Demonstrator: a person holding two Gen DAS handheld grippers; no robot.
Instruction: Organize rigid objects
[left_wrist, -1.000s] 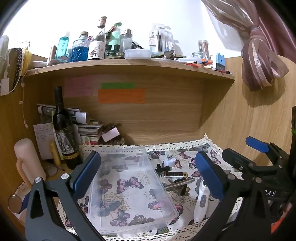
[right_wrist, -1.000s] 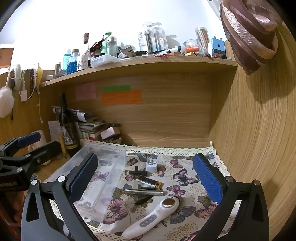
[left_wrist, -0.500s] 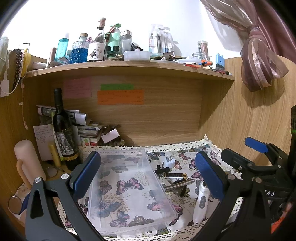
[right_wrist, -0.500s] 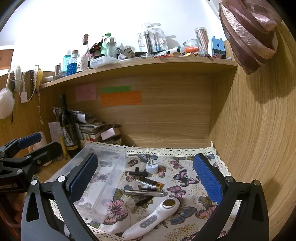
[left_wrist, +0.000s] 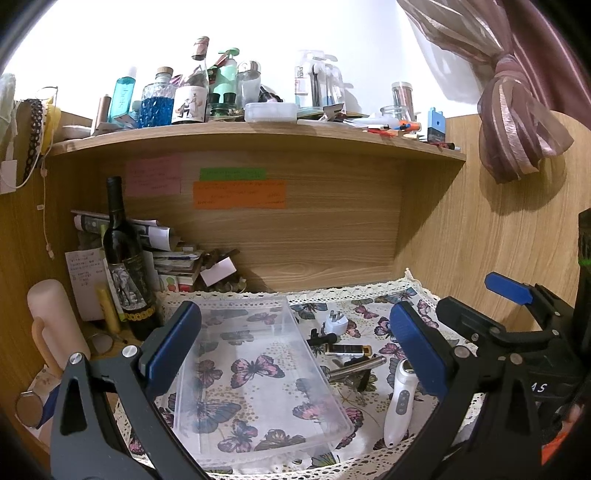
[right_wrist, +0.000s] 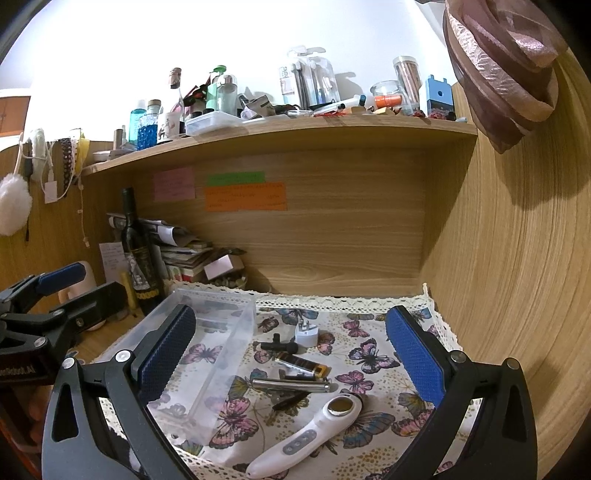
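— Looking at the white handheld device (right_wrist: 310, 432) first: it lies on the butterfly cloth (right_wrist: 373, 354) near the front edge, right of the clear bin (right_wrist: 207, 354) and apart from it. Its long axis runs diagonally, round head (right_wrist: 341, 408) toward the back right, narrow tail toward the front left.

— Which of your grippers is nearer?

— The right gripper (right_wrist: 291, 362). The device sits low between its spread jaws, just ahead of me. The left gripper (left_wrist: 295, 354) is also spread wide with nothing in it, and hangs over the bin, which looks empty. From the left wrist view the device (left_wrist: 399, 398) is off to the right, beside the bin's right wall.

— What else is waiting?

— Behind the device, toward the middle of the cloth: a silver pen-like rod (right_wrist: 291, 386) lying roughly crosswise, a black and gold lighter (right_wrist: 301, 363), a small black piece (right_wrist: 279, 346) and a white plug adapter (right_wrist: 306, 334) with prongs pointing up and back.

— Your judgement?

— I would turn the right jaws across the device's handle, pinch it mid-length, then carry it left into the bin. Nothing is sorted yet.
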